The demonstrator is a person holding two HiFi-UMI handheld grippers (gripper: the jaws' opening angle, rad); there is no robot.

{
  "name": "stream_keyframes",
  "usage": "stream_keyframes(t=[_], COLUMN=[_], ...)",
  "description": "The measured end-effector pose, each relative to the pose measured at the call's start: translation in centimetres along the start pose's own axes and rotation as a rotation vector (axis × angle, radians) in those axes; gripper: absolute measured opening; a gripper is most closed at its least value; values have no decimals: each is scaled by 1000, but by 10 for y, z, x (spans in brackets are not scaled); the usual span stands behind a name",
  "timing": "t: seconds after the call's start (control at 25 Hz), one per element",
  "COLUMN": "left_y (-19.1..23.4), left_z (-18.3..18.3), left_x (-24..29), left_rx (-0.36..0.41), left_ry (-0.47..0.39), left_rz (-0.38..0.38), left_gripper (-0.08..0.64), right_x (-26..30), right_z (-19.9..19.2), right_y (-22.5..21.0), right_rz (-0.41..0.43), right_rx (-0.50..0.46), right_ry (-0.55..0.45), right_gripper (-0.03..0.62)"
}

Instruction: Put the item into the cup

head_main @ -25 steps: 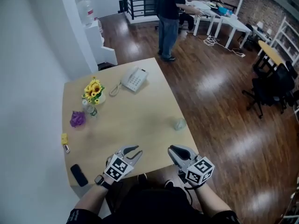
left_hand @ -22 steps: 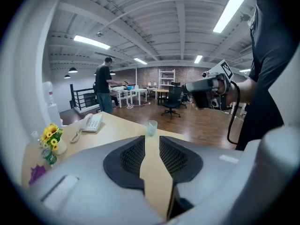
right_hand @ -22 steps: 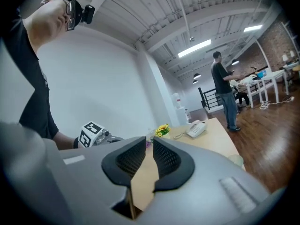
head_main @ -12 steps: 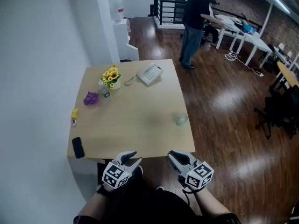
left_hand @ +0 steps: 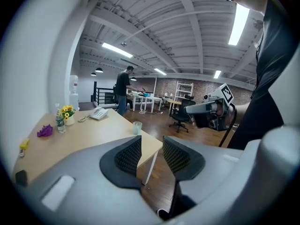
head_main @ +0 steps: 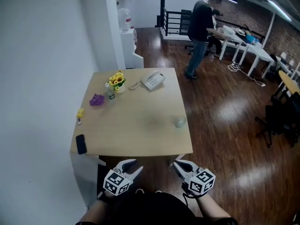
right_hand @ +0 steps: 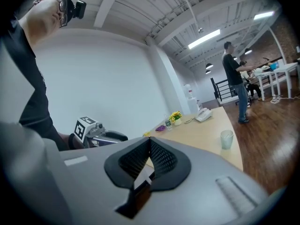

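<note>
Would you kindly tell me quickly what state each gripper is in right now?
Left gripper: jaws opening, nothing between them.
Right gripper: jaws closed together, holding nothing.

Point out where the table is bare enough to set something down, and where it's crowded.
The middle of the table is bare, from the telephone to the near edge, between the black device at left and the cup at right. The far left is crowded: sunflowers, bottle, purple item, small yellow item.
</note>
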State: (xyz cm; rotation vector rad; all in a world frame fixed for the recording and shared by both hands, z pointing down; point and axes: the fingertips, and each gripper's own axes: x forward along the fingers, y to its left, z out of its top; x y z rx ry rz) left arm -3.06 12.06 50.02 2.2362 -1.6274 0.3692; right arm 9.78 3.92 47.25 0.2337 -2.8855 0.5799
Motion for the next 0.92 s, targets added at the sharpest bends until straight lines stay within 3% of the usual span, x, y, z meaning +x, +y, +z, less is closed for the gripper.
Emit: stream_keyframes(t=[0.92], left_y=[34], left_z=[-13], left_x=[-60], left_rx=[44], left_ry=[-13], left_rz=[-33], left_gripper=[137], right_x=[39], right_z=[5], right_y=[61], right_rz=[-38], right_rx=[-40], right_ry=[-14], right_gripper=[9])
